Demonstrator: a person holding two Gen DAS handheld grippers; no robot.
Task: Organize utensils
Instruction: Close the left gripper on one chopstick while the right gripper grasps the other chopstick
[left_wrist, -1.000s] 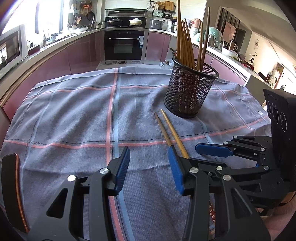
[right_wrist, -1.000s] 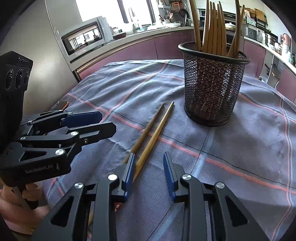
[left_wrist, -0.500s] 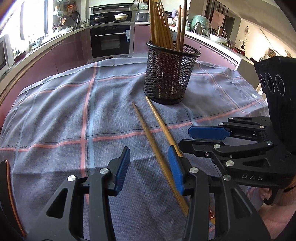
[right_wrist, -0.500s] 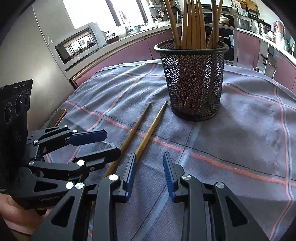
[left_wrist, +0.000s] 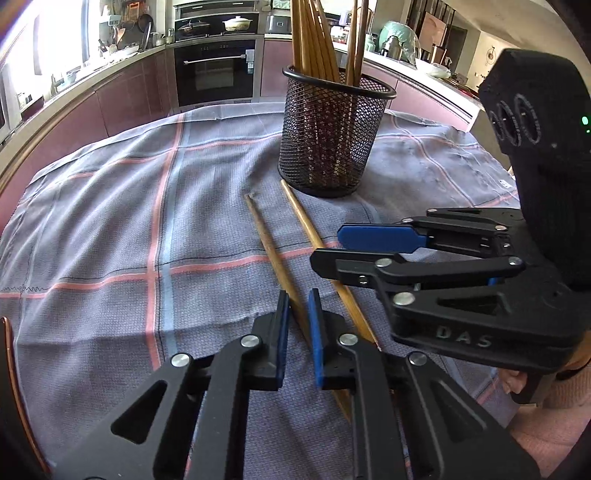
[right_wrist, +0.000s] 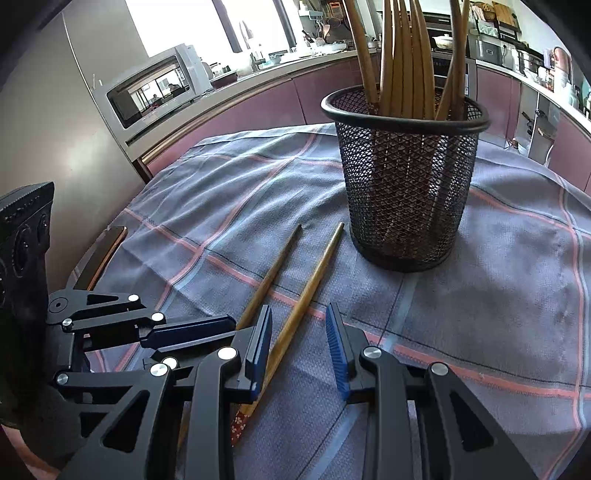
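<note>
Two loose wooden chopsticks lay side by side on the grey checked cloth (left_wrist: 110, 221) that covered my surface, their thin tips pointing toward a black mesh holder (left_wrist: 328, 147). The holder stood upright near the middle of the cloth, filled with more chopsticks (left_wrist: 314, 40) leaning against its rim.

My left tongs (left_wrist: 298, 306) had just been closing, and I saw their blue pads drawn in narrow around the left chopstick (left_wrist: 266, 240), which ran between them. From the left wrist view the pads appeared to pinch the stick, though a thin gap showed on one side, so I could not tell how firm the hold was. The stick's far end rested on the cloth.

My right tongs (right_wrist: 299, 328) stood partly apart, the right chopstick (right_wrist: 314, 277) lying between the pads and close to the left-hand pad, without any squeeze that I could see. That stick's patterned thick end (right_wrist: 240, 421) showed below the pad.

Both tools sat close together, low over the near edge of the cloth. A kitchen counter with an oven (left_wrist: 214, 70) and a microwave (right_wrist: 155, 88) curved behind the surface.
</note>
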